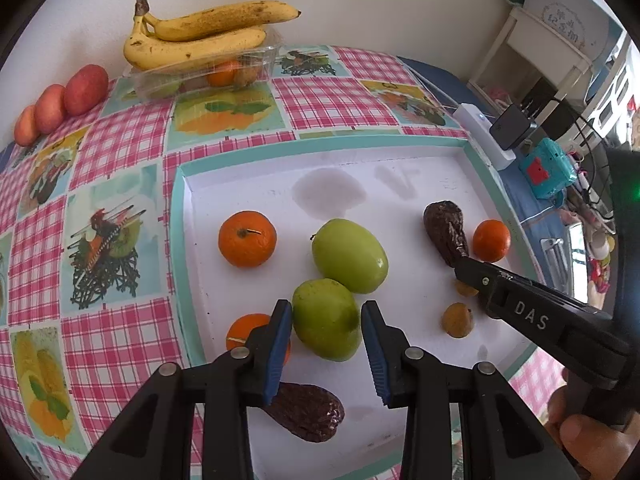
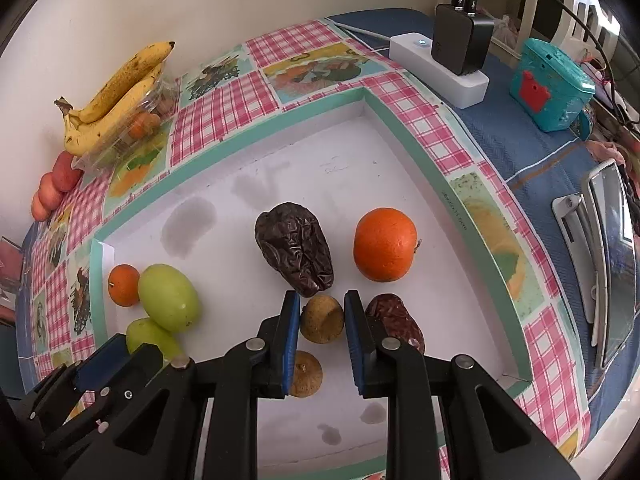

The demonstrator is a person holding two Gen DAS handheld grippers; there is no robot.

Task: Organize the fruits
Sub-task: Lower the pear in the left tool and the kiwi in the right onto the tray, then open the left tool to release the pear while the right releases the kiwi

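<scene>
A white tray (image 1: 248, 176) with a teal rim holds the fruit. My left gripper (image 1: 326, 320) is open, its blue pads on either side of a green fruit (image 1: 325, 326) without visibly pressing it. A second green fruit (image 1: 350, 255) lies just behind. Oranges (image 1: 247, 239) and dark wrinkled fruits (image 1: 445, 229) lie around. My right gripper (image 2: 322, 312) is open around a small brown fruit (image 2: 322, 319); another small brown fruit (image 2: 306, 374) lies under it. A dark wrinkled fruit (image 2: 294, 249) and an orange (image 2: 384, 244) lie just ahead.
Bananas (image 1: 200, 36) rest on a clear plastic box (image 1: 208, 74) at the back by the wall, with red fruits (image 1: 64, 100) to the left. A white power strip (image 2: 436, 68) with a black charger, a teal box (image 2: 550, 84) and a tablet (image 2: 612, 256) lie to the right.
</scene>
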